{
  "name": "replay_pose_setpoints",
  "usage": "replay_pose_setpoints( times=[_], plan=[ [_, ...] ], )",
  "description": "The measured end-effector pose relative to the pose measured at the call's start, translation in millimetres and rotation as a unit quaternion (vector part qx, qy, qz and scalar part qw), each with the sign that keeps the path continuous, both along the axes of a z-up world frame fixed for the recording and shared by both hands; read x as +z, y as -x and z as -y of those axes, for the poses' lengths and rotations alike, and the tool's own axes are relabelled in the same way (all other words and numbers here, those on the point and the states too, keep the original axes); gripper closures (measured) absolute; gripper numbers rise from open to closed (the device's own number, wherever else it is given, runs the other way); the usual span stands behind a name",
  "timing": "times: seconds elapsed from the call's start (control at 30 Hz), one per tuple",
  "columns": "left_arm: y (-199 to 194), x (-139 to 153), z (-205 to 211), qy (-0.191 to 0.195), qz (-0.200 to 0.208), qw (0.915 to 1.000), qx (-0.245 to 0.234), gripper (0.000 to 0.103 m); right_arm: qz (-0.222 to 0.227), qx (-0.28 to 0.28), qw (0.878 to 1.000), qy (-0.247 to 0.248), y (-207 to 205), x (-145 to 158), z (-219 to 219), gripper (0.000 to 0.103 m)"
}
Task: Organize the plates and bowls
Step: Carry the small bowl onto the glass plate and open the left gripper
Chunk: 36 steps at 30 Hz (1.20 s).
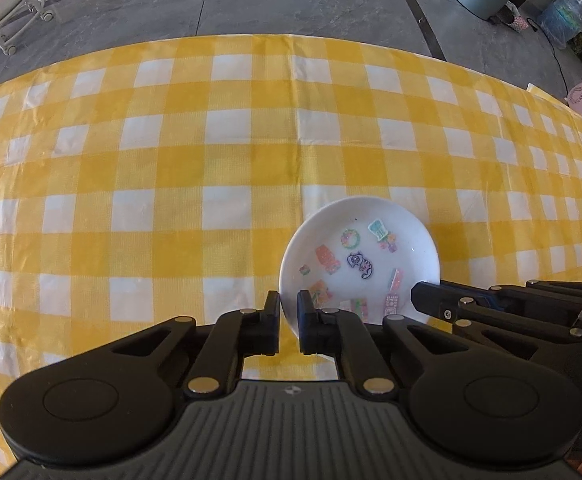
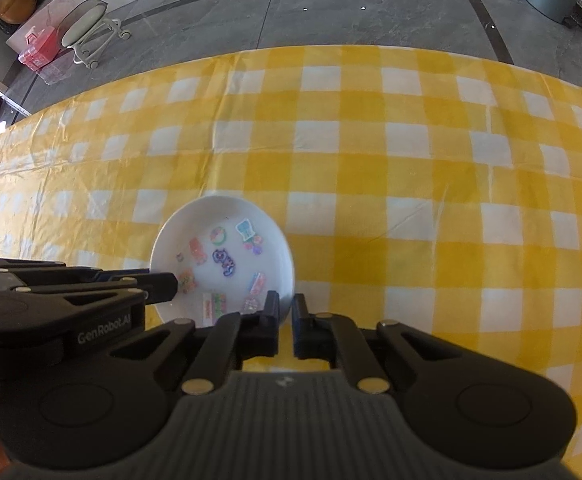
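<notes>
Left wrist view: a white plate (image 1: 359,256), dotted with colourful stickers, is seen on the checked bench (image 1: 171,152), its rim pinched at opposite sides by left tongs (image 1: 289,312) and right tongs (image 2: 286,314).

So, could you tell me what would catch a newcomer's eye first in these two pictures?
First the white plate dotted with colourful stickers, lying low and centre on the yellow-and-white checked tablecloth. Next the two black grippers: the left gripper is shut on the plate's near-left rim, the right gripper on its near-right rim. Beyond the table lies grey stone floor.
</notes>
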<state>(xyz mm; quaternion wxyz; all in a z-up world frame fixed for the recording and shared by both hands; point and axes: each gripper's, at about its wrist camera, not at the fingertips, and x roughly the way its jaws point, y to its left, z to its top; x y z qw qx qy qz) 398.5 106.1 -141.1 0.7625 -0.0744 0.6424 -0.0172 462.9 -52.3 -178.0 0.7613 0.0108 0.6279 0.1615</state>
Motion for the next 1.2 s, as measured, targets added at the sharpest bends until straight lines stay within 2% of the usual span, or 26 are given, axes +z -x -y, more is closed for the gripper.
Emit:
replay_pose_setpoints(
  times=[0.27,0.53,0.77,0.9,1.2],
  plan=[
    [26.3,9.9,17.6,-0.010,-0.009,0.9999,-0.001,0.095,-0.001,0.007,1.000,0.006,23.2,11.6,6.7,0.101],
    [67.9,23.1,54.0,-0.005,-0.013,0.9998,-0.015,0.095,0.004,-0.003,1.000,0.008,62.4,32.1,39.7,0.102],
    [100.7,37.6,104.9,-0.010,-0.009,0.9988,-0.046,0.095,0.007,-0.023,1.000,0.011,106.6,46.3,87.8,0.102],
    [120.8,45.9,140.5,-0.010,-0.003,0.9973,-0.072,0.095,0.007,-0.049,0.999,0.006,134.2,54.7,131.1,0.102],
    [168.1,40.7,214.3,-0.018,-0.014,0.9924,-0.121,0.094,-0.004,-0.094,0.996,0.001,192.3,54.4,210.8,0.102]
  ],
)
